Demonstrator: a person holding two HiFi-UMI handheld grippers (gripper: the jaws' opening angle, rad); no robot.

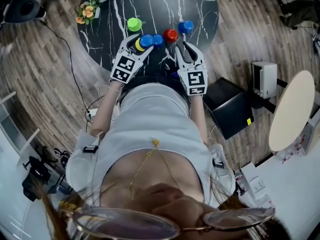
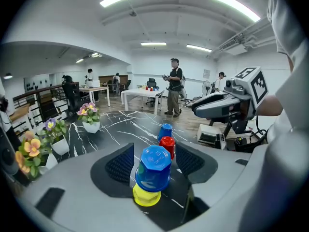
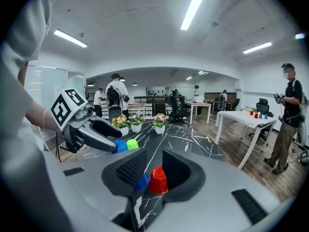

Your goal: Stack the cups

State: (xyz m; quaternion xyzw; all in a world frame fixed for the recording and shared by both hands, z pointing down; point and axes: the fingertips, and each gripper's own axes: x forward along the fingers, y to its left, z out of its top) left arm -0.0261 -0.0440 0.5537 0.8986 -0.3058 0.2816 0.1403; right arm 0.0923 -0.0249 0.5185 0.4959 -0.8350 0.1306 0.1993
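Note:
A blue cup (image 2: 154,166) sits upside down on a yellow cup (image 2: 146,196) on the black marble table (image 1: 150,4). My left gripper (image 2: 153,161) stands open around this pair, with a gap on each side of it. In the head view the same stack (image 1: 143,42) lies between the left gripper's (image 1: 139,45) jaws. Past it stand a second blue cup (image 1: 158,39), a red cup (image 1: 170,35), a third blue cup (image 1: 185,27) and a green cup (image 1: 134,24). My right gripper (image 1: 184,48) is narrowly open and holds nothing; the red cup (image 3: 158,179) stands just beyond its tips.
Flower pots (image 1: 89,11) line the table's far left edge. A dark box (image 1: 230,106) and a white device (image 1: 263,78) sit on the wooden floor at the right. People (image 2: 174,86) stand by white tables in the room behind.

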